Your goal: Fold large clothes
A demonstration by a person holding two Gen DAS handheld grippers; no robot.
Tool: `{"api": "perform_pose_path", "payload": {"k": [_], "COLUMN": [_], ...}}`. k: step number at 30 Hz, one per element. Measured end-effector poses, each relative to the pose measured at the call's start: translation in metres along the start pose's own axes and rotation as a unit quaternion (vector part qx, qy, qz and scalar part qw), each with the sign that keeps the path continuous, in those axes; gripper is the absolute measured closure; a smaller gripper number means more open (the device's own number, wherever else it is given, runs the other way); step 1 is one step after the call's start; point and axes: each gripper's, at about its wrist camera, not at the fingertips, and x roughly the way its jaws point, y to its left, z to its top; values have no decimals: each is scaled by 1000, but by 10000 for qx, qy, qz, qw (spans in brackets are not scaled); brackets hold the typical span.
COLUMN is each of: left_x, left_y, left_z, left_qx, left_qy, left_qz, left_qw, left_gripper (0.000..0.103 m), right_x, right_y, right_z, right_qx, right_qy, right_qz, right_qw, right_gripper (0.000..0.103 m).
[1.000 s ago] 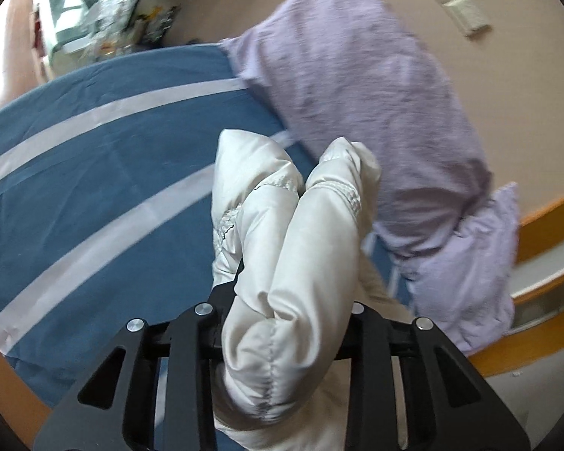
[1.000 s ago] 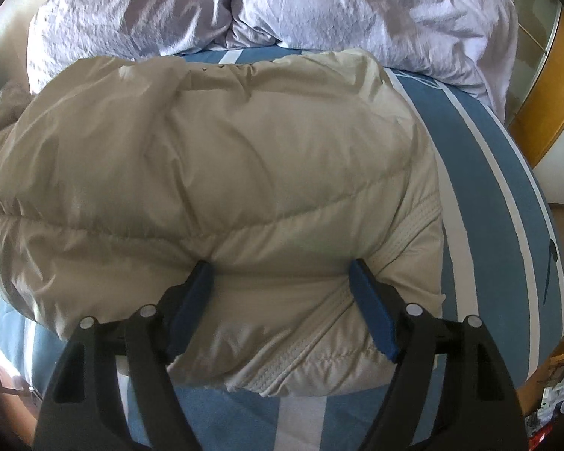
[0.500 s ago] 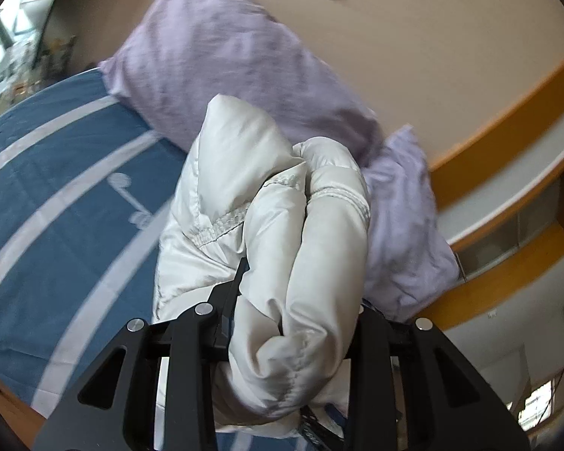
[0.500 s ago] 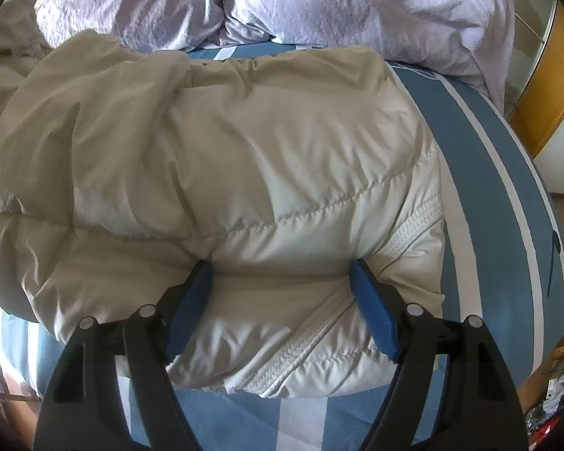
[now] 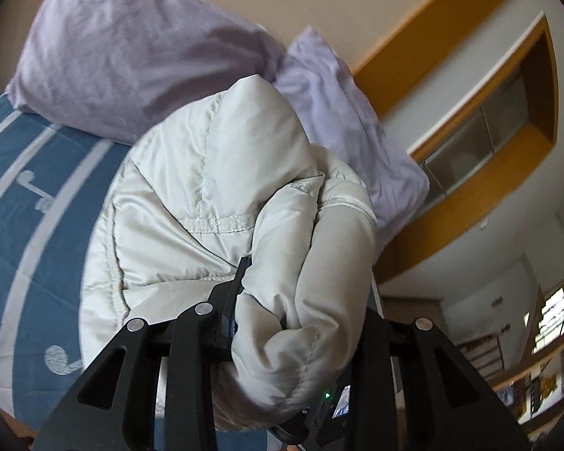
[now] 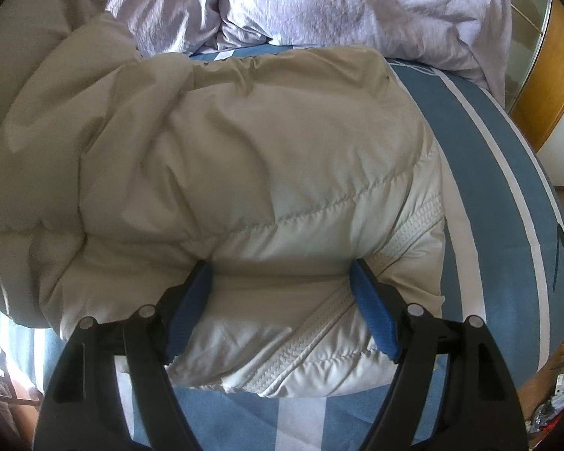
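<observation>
1. Jacket (image 6: 222,195), cream and padded, fills the centre of the right wrist view. It lies on the blue striped bedcover (image 6: 507,195), with the lilac pillows (image 6: 357,0) along the top of the frame.
2. Biggest risk, as I judge it: the slick puffy bulk springs open or slides off line as I carry the fold across, because only one bunched end is pinched.
3. Second risk: the pinned hem creeps. My right tongs (image 6: 282,282) stand wide, jaws astride the lower edge and pressing down into the padding, not clenched on it.
4. Left tongs (image 5: 300,300) are clenched on a thick bunched roll of jacket, lower centre of the left wrist view. The roll bulges past the jaws, so it could squeeze out.
5. Pose: left is tilted gently downward, toward the pillows at the frame's top. Right points steeply down.
</observation>
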Motion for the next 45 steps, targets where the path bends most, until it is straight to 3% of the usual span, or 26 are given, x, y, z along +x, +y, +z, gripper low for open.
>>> {"api": "perform_pose_path", "payload": {"k": [12,23,32,38,42,45], "left_x": [66,126,127,125,115,104], "left_y": [-41,-66,-67,-72,-80,-87], "left_z": [-33,-74,-83,-84,-85,-84], "left_qx": [615,1183,1332,1474,1577,1706], "left_qy": [739,1514,1671,1583,1523,1405], "left_qz": [-120,-73,18,60,-125,-145], "left_qw": [9953,9813,9769,9763,9756,9752], "left_gripper": [73,72,70,59,26,22], "right_x": [-17,-45,-45,-47,-50,-50], "right_y": [-15,-43,-65,-67,-64,-63], "right_z": [-10,-42,-53,-57,-57,-55], "right_qx": [163,523,1008,1073,1027,990], "right_qy": [-306,-746,-589,-517,-526,-526], "right_qz": [339,518,448,381,282,212], "right_qw": [9988,9945,9921,9921,9929,9935], "right_gripper": [27,28,27,27,27,27]}}
